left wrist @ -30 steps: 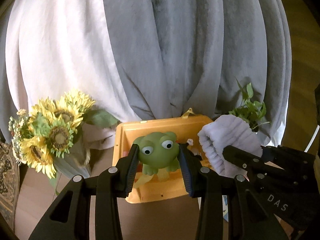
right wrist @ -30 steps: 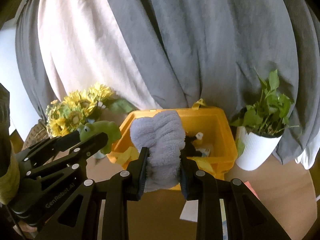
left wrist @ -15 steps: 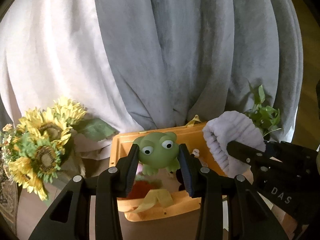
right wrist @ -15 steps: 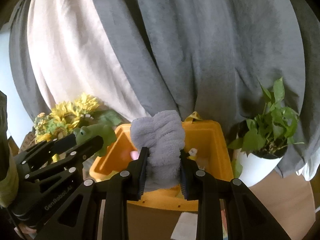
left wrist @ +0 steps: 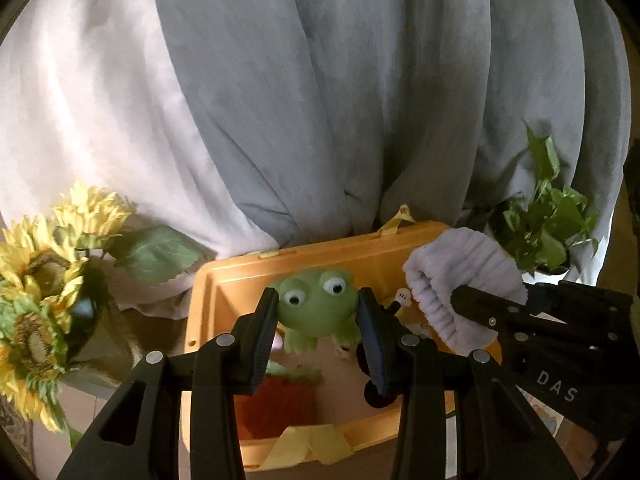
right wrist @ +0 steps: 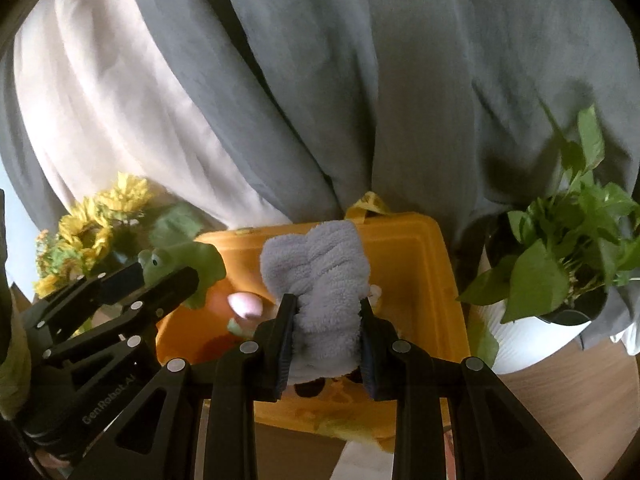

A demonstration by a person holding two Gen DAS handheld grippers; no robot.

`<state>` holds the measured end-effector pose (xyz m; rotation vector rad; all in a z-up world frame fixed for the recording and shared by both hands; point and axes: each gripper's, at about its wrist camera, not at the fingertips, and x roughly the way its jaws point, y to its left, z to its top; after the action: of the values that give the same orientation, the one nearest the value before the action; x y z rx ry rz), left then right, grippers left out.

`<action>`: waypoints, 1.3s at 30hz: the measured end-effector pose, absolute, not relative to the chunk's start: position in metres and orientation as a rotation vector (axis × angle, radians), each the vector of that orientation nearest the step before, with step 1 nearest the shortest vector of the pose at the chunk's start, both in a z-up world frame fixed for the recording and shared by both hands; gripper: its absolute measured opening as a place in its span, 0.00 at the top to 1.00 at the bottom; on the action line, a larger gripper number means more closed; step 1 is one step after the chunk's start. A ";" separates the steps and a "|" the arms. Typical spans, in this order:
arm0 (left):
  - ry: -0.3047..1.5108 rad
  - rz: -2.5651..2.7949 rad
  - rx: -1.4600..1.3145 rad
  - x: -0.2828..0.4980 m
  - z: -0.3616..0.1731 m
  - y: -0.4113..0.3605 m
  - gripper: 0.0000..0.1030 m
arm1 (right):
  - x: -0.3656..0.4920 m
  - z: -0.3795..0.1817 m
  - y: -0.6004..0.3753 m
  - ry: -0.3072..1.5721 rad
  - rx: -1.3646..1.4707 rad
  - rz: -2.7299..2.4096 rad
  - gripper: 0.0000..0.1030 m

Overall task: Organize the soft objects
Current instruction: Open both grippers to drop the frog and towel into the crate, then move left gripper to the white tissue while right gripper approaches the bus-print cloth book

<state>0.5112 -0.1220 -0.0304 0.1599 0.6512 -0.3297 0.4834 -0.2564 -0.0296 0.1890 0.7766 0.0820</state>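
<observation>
your left claw (left wrist: 318, 316) is clamped on the frog (left wrist: 318, 310), pads pressing its cheeks, and it hangs over the open bin (left wrist: 208, 304), left of the middle. your right claw (right wrist: 326, 336) is clamped on the towel (right wrist: 316, 276), a rolled grey wad pinched at its lower half, over the bin's middle.

the frog looks light and squashy, likely hollow; its sides bulge a little past the pads. its skin looks smooth, so it could slide if you ease off slowly. the cheeks are the widest part and a good hold; the thin feet below would slip out.

the towel is light, fluffy and limp. the top of the roll flops free above the pads, so expect it to unroll or catch on a pad when you let go. a hold across the thick middle keeps the roll together.

nothing here looks fragile. the bin already holds a pink piece (right wrist: 246, 305) and some small toys, so both should land soft. the sunflowers (left wrist: 36, 300) stand left, the plant (right wrist: 560, 260) right, both close to the bin.
</observation>
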 end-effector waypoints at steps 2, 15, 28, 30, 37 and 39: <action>0.662 -0.326 0.166 0.515 -0.035 -0.124 0.61 | 0.489 -0.035 -0.258 0.793 0.194 0.080 0.71; 0.666 -0.266 0.175 0.517 -0.041 -0.116 0.36 | 0.503 -0.050 -0.261 0.845 0.182 0.054 0.53; 0.651 -0.284 0.155 0.485 -0.030 -0.111 0.36 | 0.478 -0.036 -0.263 0.814 0.161 0.025 0.53; 0.648 -0.287 0.153 0.479 -0.027 -0.112 0.36 | 0.471 -0.032 -0.266 0.806 0.161 0.015 0.53; 0.617 -0.311 0.164 0.456 -0.018 -0.120 0.36 | 0.452 -0.020 -0.276 0.784 0.158 -0.015 0.53; 0.609 -0.322 0.166 0.449 -0.015 -0.123 0.36 | 0.445 -0.017 -0.280 0.779 0.158 -0.024 0.53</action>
<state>0.4485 -0.1235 -0.0152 0.1662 0.6089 -0.3221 0.4452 -0.2800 -0.0169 0.1575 0.7792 -0.0243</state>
